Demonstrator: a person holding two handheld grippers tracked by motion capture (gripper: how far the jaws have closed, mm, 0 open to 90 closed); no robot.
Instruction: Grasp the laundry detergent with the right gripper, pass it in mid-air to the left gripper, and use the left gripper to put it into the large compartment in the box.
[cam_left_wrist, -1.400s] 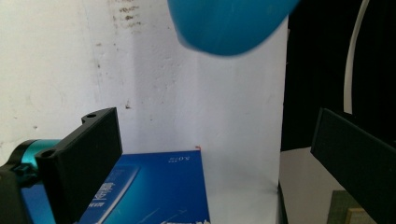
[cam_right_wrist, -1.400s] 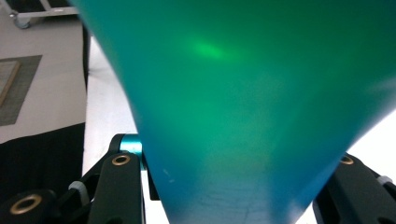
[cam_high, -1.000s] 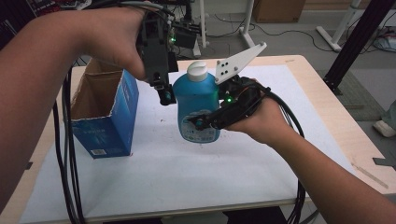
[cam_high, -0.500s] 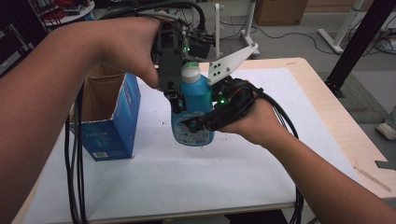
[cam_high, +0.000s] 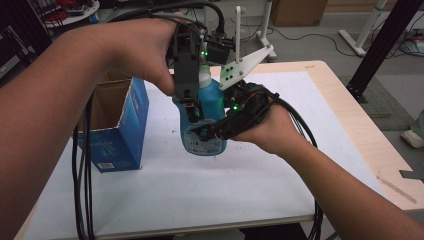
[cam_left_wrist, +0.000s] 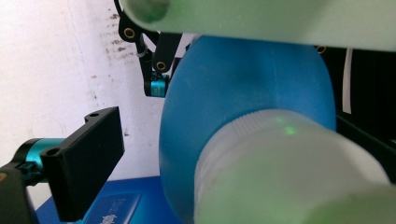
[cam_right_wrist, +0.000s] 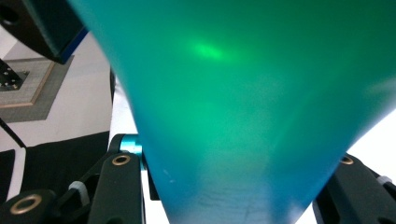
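A blue bottle (cam_high: 205, 120) with a white cap is held above the white tabletop (cam_high: 210, 195), beside an open blue box (cam_high: 120, 127). The right hand-held gripper (cam_high: 202, 134) clamps its body. The left hand-held gripper (cam_high: 192, 107) points down, jaws apart around the bottle's neck.

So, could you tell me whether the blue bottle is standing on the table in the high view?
No, the blue bottle is held up above the white table by the right hand-held gripper, clamped round its body.
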